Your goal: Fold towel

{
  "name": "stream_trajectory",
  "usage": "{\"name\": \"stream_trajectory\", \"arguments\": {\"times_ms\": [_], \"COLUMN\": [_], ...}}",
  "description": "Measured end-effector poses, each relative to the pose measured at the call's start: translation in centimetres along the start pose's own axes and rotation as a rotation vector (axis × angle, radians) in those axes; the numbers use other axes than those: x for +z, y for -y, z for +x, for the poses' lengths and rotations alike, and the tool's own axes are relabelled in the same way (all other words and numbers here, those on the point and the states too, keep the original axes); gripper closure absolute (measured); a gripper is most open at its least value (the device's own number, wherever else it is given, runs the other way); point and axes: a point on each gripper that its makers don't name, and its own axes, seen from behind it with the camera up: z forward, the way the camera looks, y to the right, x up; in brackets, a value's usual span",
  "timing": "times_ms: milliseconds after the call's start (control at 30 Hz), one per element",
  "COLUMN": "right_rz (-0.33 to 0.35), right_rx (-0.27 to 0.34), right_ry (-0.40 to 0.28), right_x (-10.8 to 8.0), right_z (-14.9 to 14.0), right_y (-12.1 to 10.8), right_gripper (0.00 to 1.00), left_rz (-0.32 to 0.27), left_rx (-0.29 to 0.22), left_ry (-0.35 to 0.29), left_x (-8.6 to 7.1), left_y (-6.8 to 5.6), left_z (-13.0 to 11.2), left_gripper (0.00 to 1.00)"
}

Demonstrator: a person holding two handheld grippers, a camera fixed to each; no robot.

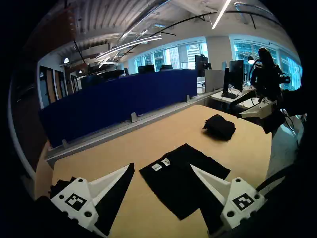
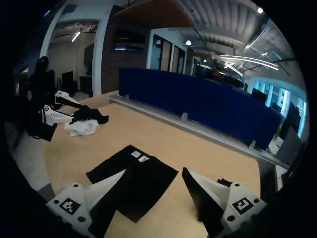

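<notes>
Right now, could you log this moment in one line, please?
phase: pre-grasp | black towel: flat, untouched | left gripper: open | right gripper: open

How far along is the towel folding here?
Done, apparently: a folded black cloth bundle sits farther along the wooden table. In hand: nothing; the left gripper and right gripper hang open near the flat black towel with white labels. Left: folding it, perhaps also the crumpled white and black cloths.
</notes>
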Motion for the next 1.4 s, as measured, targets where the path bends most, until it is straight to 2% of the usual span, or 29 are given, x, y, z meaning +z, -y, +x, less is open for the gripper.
{"name": "stream_trajectory", "arguments": {"times_ms": [267, 567, 833, 1067, 1400], "right_rz": [0.030, 0.067, 0.101, 0.118, 0.125], "right_rx": [0.008, 0.013, 0.010, 0.003, -0.009], "right_ry": [0.055, 0.133, 0.226, 0.306, 0.364], "right_x": [2.3, 4.9, 6.1, 6.4, 6.6], "right_z": [-5.1, -11.5, -17.2, -21.6, -24.8], "right_y": [1.4, 3.3, 5.0, 6.0, 6.4], "right_gripper": [0.00, 0.00, 0.00, 0.00, 0.00], "left_rz": [-0.055, -0.107, -0.146, -0.183, -0.194], "left_rx": [0.008, 0.004, 0.014, 0.005, 0.005], "left_ry": [0.085, 0.196, 0.292, 0.358, 0.422], "left_x": [1.8, 3.8, 4.8, 5.3, 5.7], "left_y": [-2.3, -4.2, -5.7, -7.0, -7.4], "left_z": [-6.2, -13.2, -18.8, -22.0, -25.0], "left_gripper": [0.06, 0.06, 0.06, 0.06, 0.06]}}
